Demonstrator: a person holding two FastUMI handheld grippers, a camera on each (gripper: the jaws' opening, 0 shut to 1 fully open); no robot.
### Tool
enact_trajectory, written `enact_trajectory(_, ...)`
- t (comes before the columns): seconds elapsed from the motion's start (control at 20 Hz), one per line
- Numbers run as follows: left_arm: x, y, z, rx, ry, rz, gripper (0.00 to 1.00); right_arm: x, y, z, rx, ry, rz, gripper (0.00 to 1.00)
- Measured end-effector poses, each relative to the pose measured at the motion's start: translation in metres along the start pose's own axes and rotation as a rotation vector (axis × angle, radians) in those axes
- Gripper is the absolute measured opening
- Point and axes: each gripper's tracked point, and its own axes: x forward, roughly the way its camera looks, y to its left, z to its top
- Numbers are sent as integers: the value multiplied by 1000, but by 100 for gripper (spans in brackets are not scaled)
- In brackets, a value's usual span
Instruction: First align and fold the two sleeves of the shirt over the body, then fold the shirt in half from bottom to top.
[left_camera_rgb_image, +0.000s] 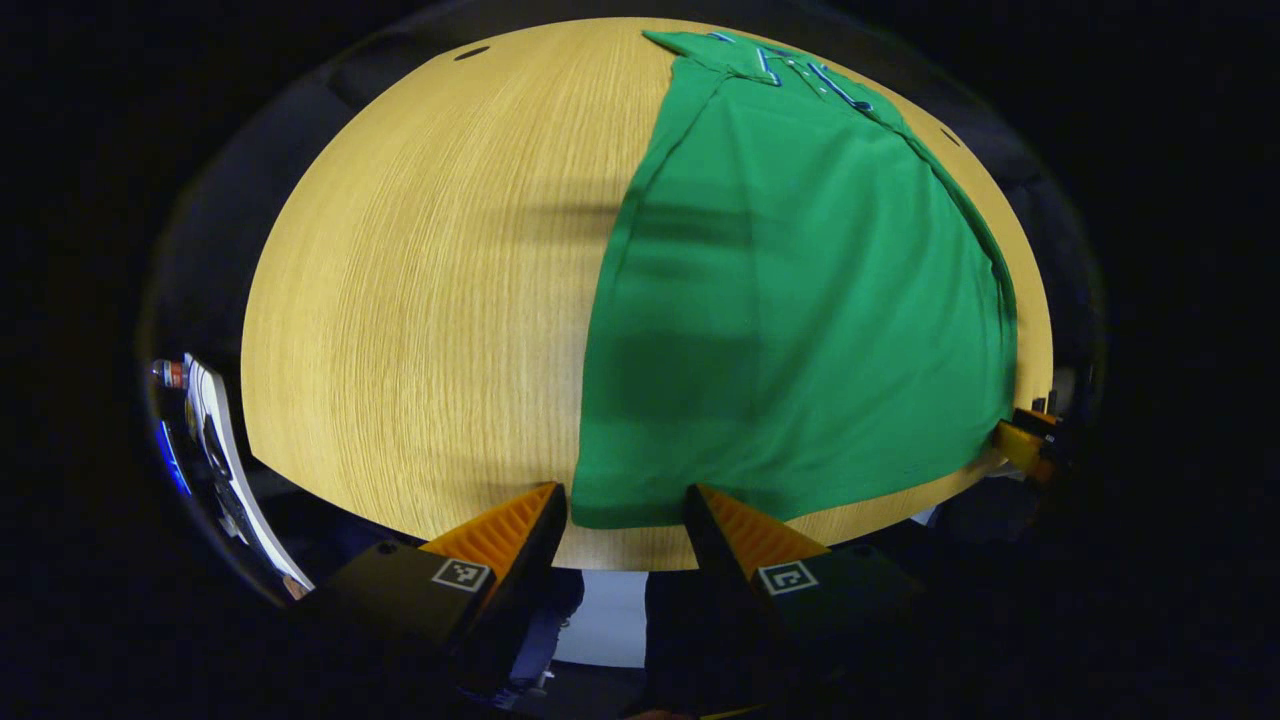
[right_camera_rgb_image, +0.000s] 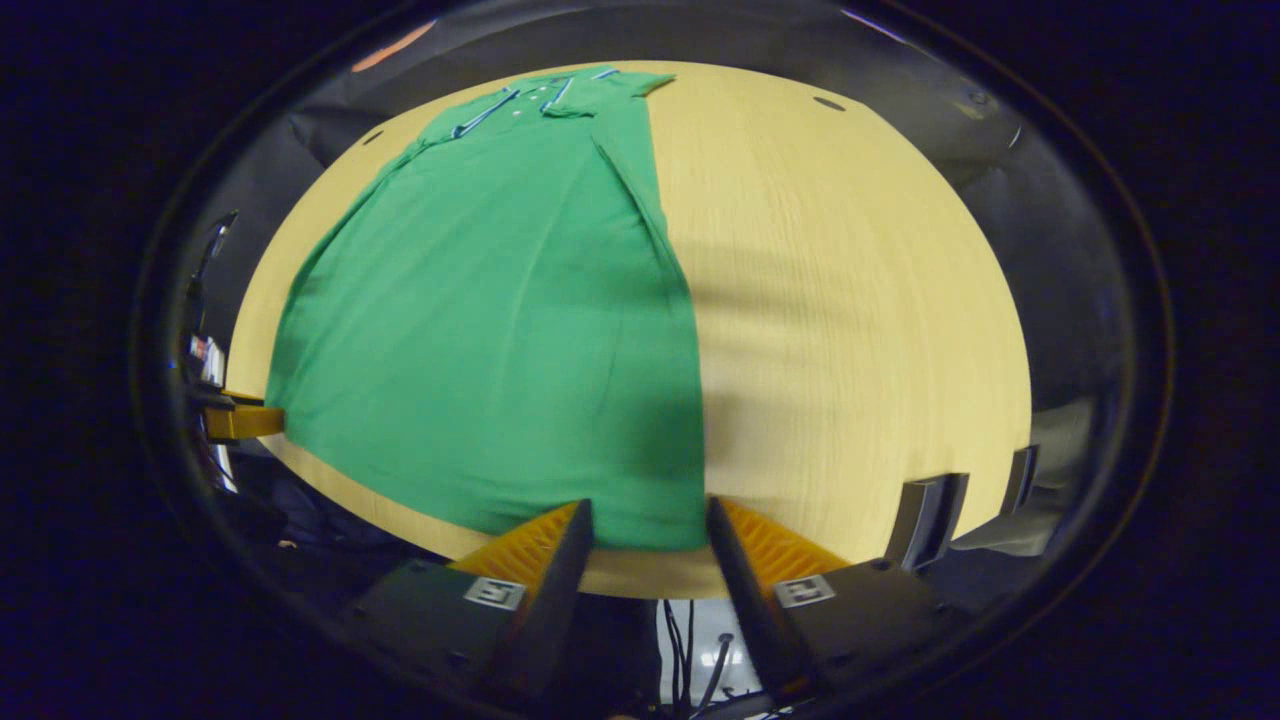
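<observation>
The green shirt (left_camera_rgb_image: 800, 300) lies flat on the table (left_camera_rgb_image: 420, 300), collar at the far edge and bottom hem along the near edge, both sleeves folded in so its sides run as long straight lines. The table is round, of pale wood with fine grain, and soft shadows cross both wood and cloth. The left gripper (left_camera_rgb_image: 625, 505) hovers at the hem's left corner, its fingers spread apart with nothing between them. The right gripper (right_camera_rgb_image: 650, 520) sits at the hem's right corner, fingers likewise parted and empty. In the right gripper view, dark cables (right_camera_rgb_image: 690, 640) hang below the table's near edge and a dark chair back (right_camera_rgb_image: 925, 520) stands beside it. Dark cloth walls close in the booth behind.
</observation>
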Motion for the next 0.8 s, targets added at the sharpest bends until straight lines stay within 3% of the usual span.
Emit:
enact_trajectory(0.05, 0, -4, -1, 4, 7, -11, 80, 0, 0, -1, -9, 4, -6, 54)
enact_trajectory(0.1, 0, -8, -2, 25, 16, -20, 70, 0, 0, 0, -24, 10, -7, 38)
enact_trajectory(0.15, 2, -12, -2, 44, 19, -35, 61, -1, 4, 4, -9, 1, 7, 46)
enact_trajectory(0.2, 2, -19, -1, 52, 22, -62, 39, 2, 3, 1, 6, 14, 10, 5)
enact_trajectory(0.25, 1, -21, 1, 42, 16, -81, 29, 1, 4, 4, 4, 21, 14, 5)
enact_trajectory(0.3, 0, -21, 1, 35, 8, -98, 6, 1, 4, 3, 9, 27, 22, 5)
enact_trajectory(0.4, -1, -21, -1, 5, 3, -144, 4, 2, 4, 5, 37, 24, 53, 0)
enact_trajectory(0.8, -50, -21, 22, -5, -111, -261, 4, -38, 6, 22, 220, 0, 222, 2)
